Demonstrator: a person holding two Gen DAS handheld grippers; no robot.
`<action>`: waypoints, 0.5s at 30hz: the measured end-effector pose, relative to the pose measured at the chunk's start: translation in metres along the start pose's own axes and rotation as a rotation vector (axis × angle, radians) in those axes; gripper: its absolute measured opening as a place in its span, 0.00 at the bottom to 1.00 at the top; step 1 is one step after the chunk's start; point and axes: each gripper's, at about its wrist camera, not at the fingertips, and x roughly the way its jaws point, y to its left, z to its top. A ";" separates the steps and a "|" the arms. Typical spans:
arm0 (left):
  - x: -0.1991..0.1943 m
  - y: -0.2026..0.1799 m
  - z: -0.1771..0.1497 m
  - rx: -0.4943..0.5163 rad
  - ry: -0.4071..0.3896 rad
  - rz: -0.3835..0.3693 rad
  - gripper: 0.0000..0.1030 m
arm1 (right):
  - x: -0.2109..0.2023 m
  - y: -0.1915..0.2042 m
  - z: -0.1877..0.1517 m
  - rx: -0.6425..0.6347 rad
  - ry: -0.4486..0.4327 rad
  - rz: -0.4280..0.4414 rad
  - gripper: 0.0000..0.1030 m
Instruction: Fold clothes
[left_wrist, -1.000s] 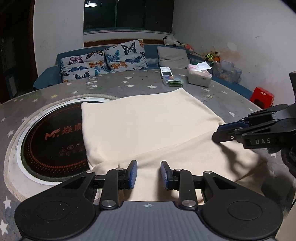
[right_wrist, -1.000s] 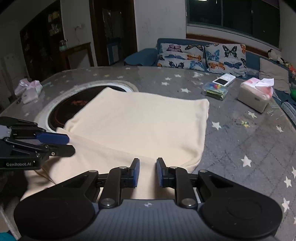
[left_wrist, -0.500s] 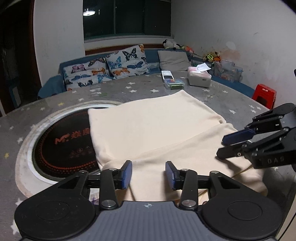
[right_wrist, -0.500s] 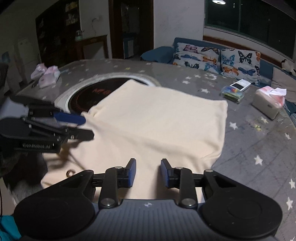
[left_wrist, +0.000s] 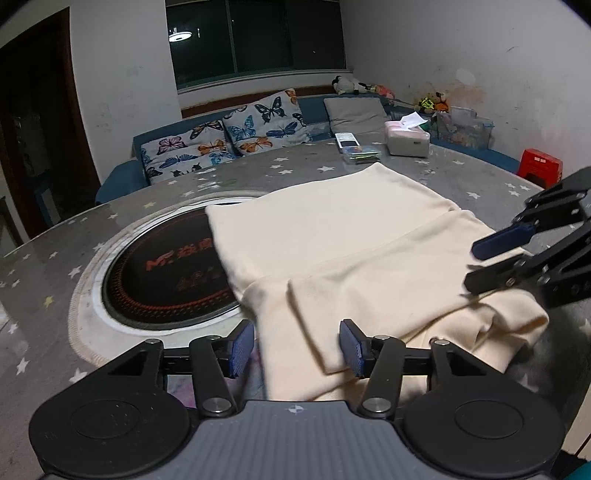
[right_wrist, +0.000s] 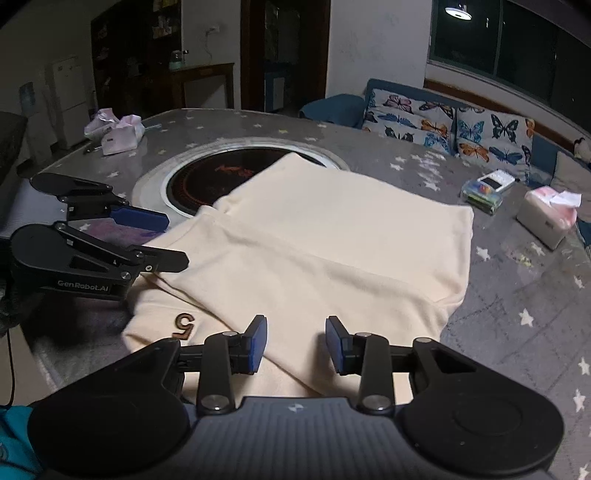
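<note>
Both spread wide and gripping nothing, the left gripper (left_wrist: 297, 345) and right gripper (right_wrist: 295, 341) are hovering side by side over the near edge of the star-patterned table (right_wrist: 517, 295), where the cream garment (right_wrist: 332, 251) is lying partly folded, its long axis stretching away toward the far edge.

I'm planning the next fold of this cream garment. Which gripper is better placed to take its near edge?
Probably the left gripper: it is open, with a loose flap of the cream garment lying between its fingers. The right gripper, also open, hangs over flat cloth.
</note>
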 end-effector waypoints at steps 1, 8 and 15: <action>-0.002 0.001 -0.002 0.000 -0.001 0.003 0.55 | -0.002 0.000 -0.001 -0.001 0.000 -0.001 0.34; -0.022 0.000 -0.008 0.030 -0.015 0.007 0.55 | -0.011 -0.002 -0.010 0.000 0.009 -0.005 0.37; -0.050 -0.013 -0.021 0.150 -0.040 -0.058 0.55 | -0.022 -0.007 -0.019 0.001 0.018 -0.030 0.44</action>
